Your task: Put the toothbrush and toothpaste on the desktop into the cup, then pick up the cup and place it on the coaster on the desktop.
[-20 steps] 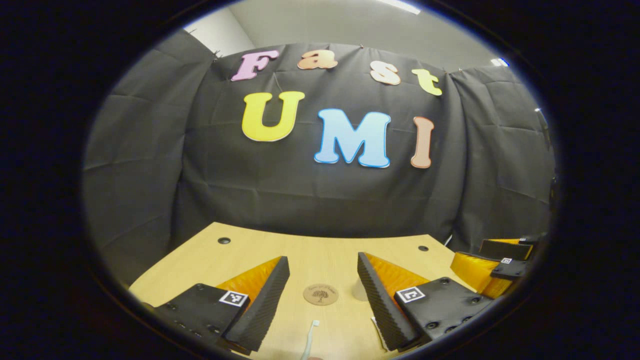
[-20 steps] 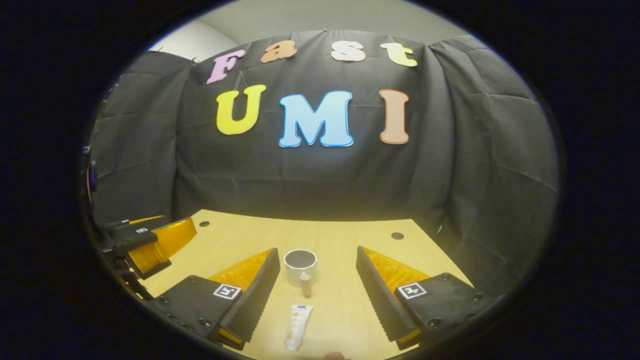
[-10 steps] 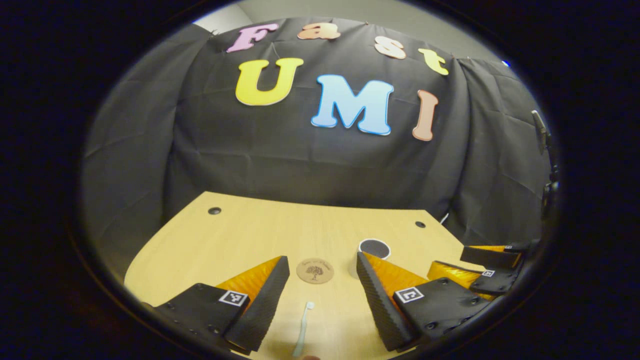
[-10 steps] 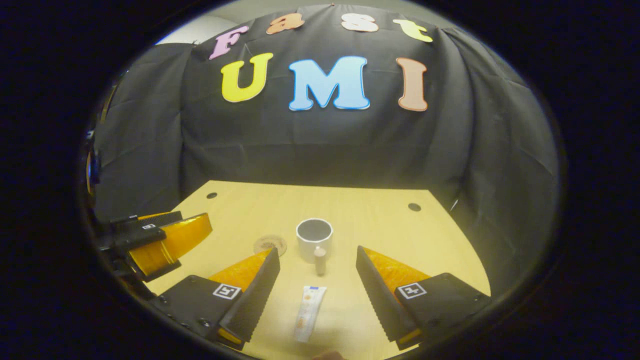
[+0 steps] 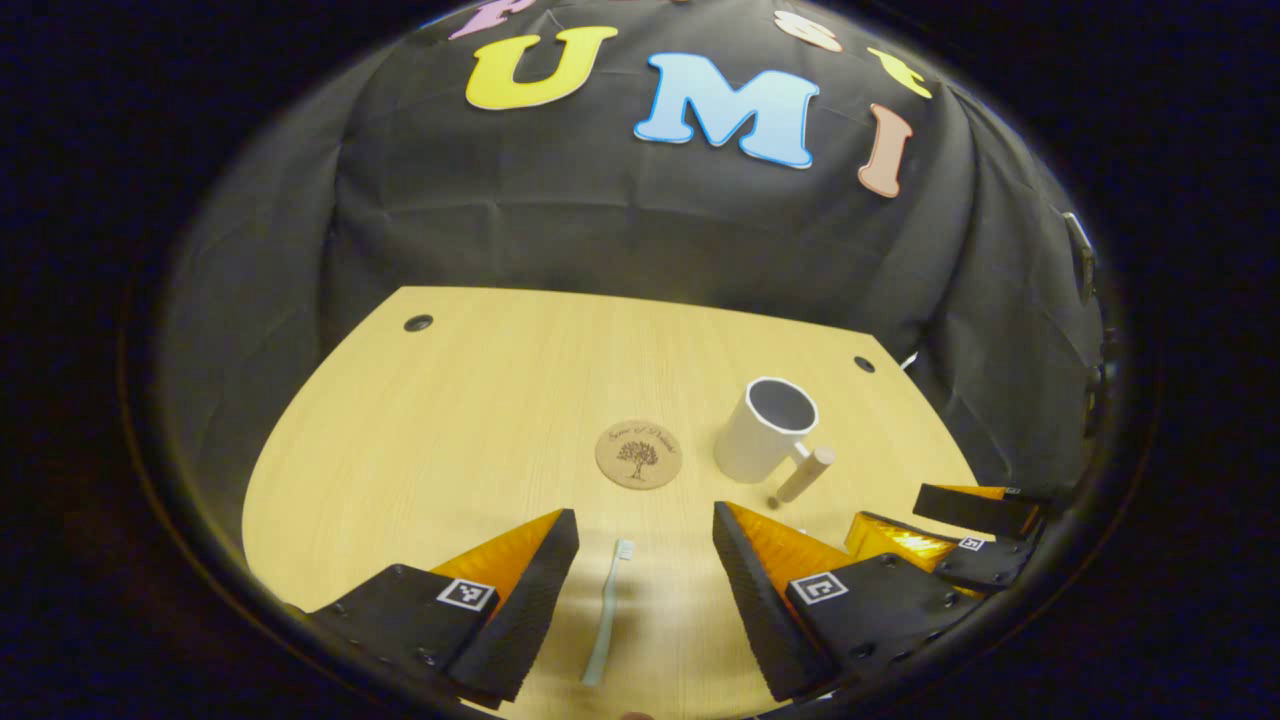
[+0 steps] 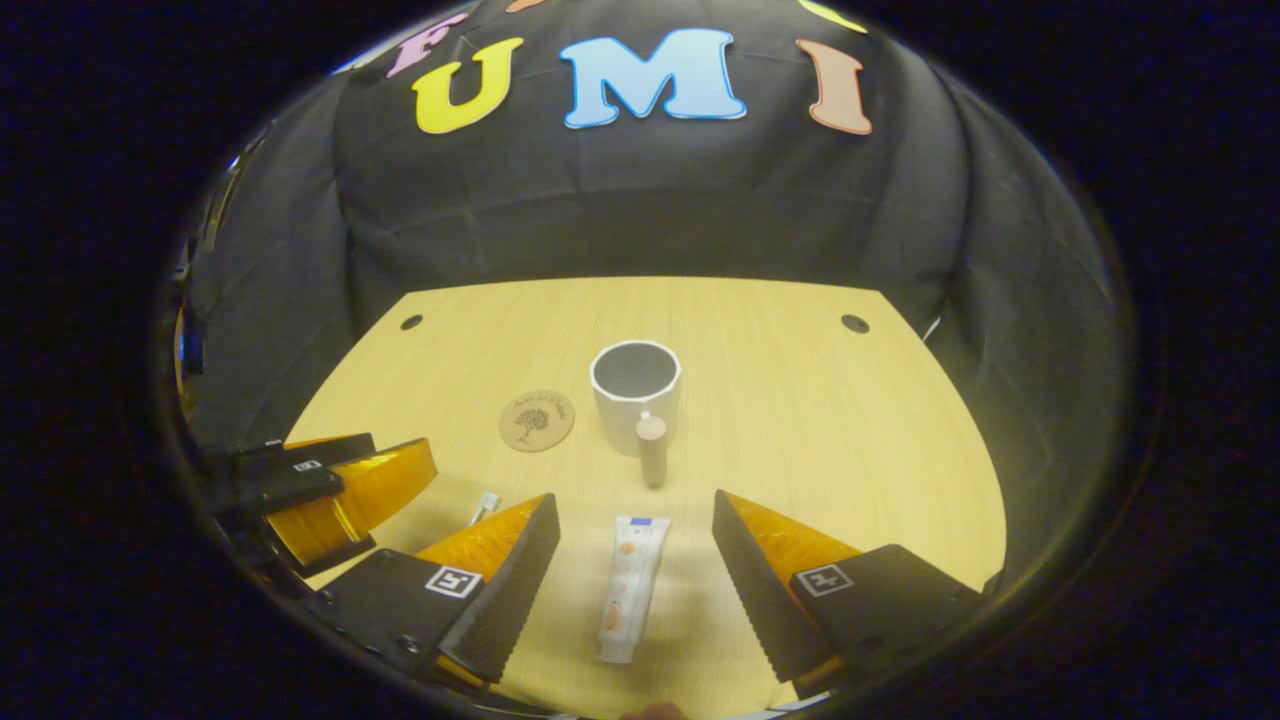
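My left hand-held gripper (image 5: 640, 590) hangs released over the toothbrush (image 5: 605, 612), low in frame: light, stiff, thin, so I'd pinch mid-handle. My right hand-held gripper (image 6: 635, 580), also released, straddles the soft toothpaste (image 6: 628, 588), best squeezed gently mid-tube.

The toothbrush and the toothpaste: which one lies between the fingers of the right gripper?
The toothpaste, a white tube below the cup's handle. The thin toothbrush lies between the left gripper's fingers.

in the left gripper view the toothbrush (image 5: 606, 610) lies on the worktop (image 5: 450, 420) between the left claw (image 5: 640, 590) fingers, the coaster (image 5: 638, 454) beyond it, the cup (image 5: 765, 430) right of the coaster. in the right gripper view the toothpaste (image 6: 628, 586) lies between the right claw (image 6: 632, 580) fingers, before the cup.
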A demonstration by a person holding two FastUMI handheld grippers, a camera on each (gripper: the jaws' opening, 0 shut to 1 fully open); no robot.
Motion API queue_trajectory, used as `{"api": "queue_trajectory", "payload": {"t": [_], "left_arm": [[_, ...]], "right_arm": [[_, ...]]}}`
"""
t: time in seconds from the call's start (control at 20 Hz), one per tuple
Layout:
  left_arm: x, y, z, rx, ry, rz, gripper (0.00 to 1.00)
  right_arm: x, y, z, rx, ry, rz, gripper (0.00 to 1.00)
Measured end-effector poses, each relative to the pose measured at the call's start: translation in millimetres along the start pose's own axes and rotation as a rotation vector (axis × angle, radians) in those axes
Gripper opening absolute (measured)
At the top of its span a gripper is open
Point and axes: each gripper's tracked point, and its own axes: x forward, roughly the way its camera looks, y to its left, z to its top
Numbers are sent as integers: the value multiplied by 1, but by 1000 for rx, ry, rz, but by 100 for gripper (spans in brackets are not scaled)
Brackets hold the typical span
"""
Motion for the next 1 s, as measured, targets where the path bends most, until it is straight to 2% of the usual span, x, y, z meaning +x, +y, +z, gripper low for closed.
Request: {"api": "queue_trajectory", "payload": {"t": [0.4,0.85,1.0], "left_arm": [[-7,5,-52,-9,306,24,93],[-5,3,-98,-43,557,7,93],[-13,5,-108,-14,640,3,93]], "right_arm": [[28,3,-33,5,158,17,96],[52,6,-68,-3,348,22,97],[55,8,-79,3,413,35,97]]}}
